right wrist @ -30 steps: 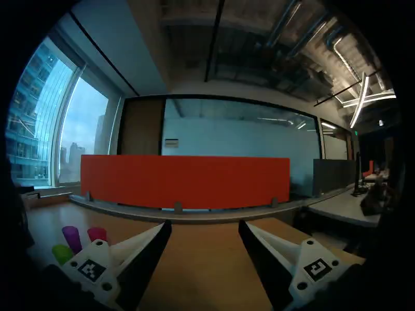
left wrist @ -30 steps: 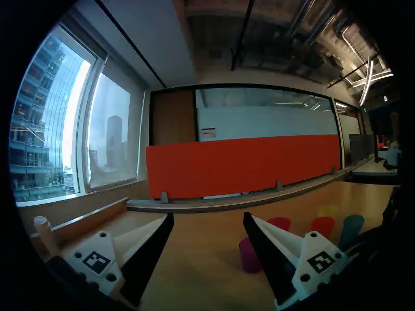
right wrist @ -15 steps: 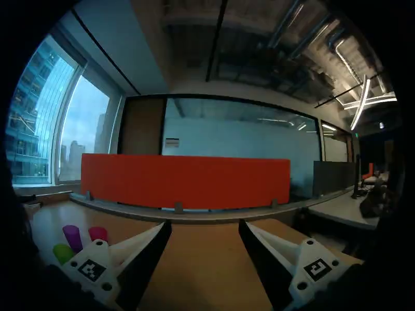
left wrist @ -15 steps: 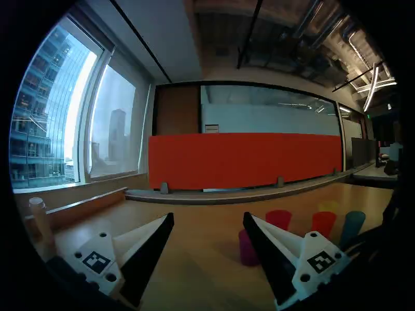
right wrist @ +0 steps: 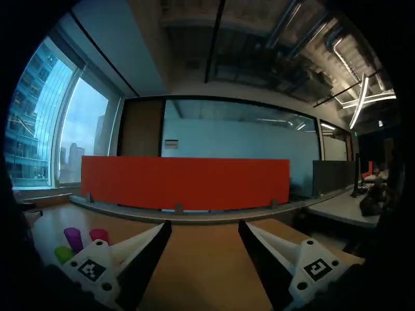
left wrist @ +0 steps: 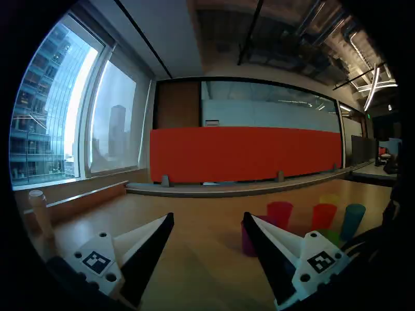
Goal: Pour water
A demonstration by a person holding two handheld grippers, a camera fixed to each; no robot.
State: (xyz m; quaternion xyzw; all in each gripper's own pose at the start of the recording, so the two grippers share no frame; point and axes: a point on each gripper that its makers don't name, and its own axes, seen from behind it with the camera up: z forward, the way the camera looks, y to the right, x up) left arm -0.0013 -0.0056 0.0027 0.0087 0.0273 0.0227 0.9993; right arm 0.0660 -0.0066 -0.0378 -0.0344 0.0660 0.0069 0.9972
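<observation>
While both grippers hover over the wooden surface (left wrist: 207, 274), left gripper (left wrist: 206, 217) has its fingers (left wrist: 142, 246) spread with nothing between. Right gripper (right wrist: 204, 225) is the same: fingers (right wrist: 140, 254) apart, empty. Left gripper view: purple cup (left wrist: 246, 241) just behind one finger, then red cup (left wrist: 280, 213), orange cup (left wrist: 323, 216), teal cup (left wrist: 354, 220), yellow cup (left wrist: 330, 198). Capped bottle (left wrist: 37, 212) upright at far left, well apart from the cups. Orange partition (left wrist: 244, 154) behind.
</observation>
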